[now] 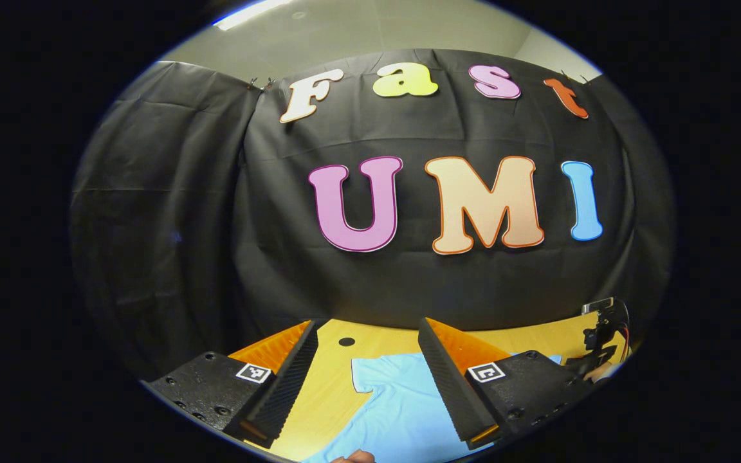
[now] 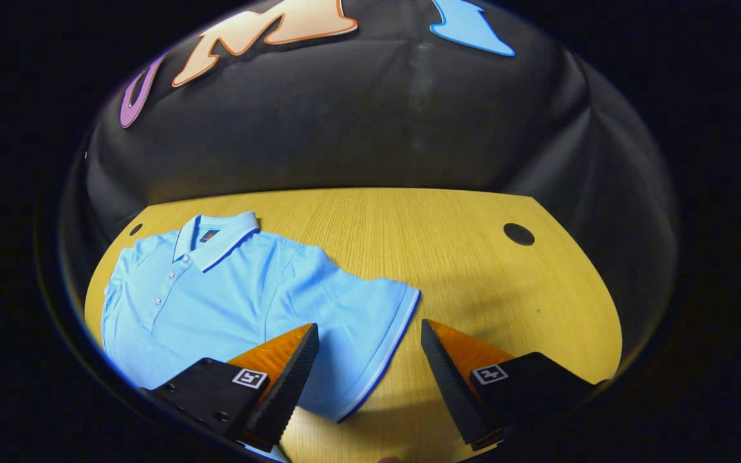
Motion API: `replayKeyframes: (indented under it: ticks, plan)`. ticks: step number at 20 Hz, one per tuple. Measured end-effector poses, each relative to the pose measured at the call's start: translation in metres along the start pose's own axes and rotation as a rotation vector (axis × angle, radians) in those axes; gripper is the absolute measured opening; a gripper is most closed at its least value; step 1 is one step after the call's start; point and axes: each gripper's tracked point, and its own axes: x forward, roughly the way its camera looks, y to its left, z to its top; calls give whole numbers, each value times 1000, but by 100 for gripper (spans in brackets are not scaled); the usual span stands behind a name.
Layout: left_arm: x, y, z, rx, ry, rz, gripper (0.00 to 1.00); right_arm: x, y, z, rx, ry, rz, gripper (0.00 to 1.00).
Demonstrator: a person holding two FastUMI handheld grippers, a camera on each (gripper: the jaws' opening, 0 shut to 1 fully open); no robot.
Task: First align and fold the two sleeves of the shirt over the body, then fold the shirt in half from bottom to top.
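A: Here, how will the shirt [image 2: 216, 289] handle?
B: Probably light and limp, so it should be pinched at the sleeve [image 2: 370, 334] hem.
A: Appearance, position?
B: Pale blue polo, white-trimmed, flat on the worktop [image 2: 460, 257], at 9 o'clock. The right gripper [image 2: 367, 360] and the left gripper [image 1: 367, 360] both gape, empty.

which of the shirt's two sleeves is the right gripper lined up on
The sleeve spread toward the bare table, its striped cuff edge between the right gripper and its open fingers. The other sleeve lies at the shirt's far side.
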Motion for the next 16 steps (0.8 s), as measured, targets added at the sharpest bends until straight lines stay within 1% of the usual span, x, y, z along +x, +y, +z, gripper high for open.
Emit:
replayKeyframes:
  ticks: [2,3,4,6,7,8,11,12,13,16]
  plan:
    - [2,-3,-1,2,7,0,94,0,2,-7,25,31,7,99]
    - [3,-5,-1,5,9,0,94,4,2,-5,33,17,1,99]
    - [4,-5,-2,6,11,0,95,4,2,-4,35,17,-1,96]
    - [5,-8,-4,9,16,0,94,7,5,-3,30,7,9,98]
    - [6,-9,-4,9,19,-1,94,7,9,-3,32,3,17,90]
    - [6,-10,-5,9,21,-4,94,7,14,-3,41,5,34,64]
    - [6,-12,-6,9,25,-9,95,2,23,-2,94,17,58,12]
    - [5,-11,-7,8,25,-9,95,2,24,-1,115,21,71,2]
    - [4,-10,-6,4,18,-9,95,5,27,-1,131,25,84,4]
    - [8,-9,-8,2,14,-22,94,-1,30,8,155,9,90,3]
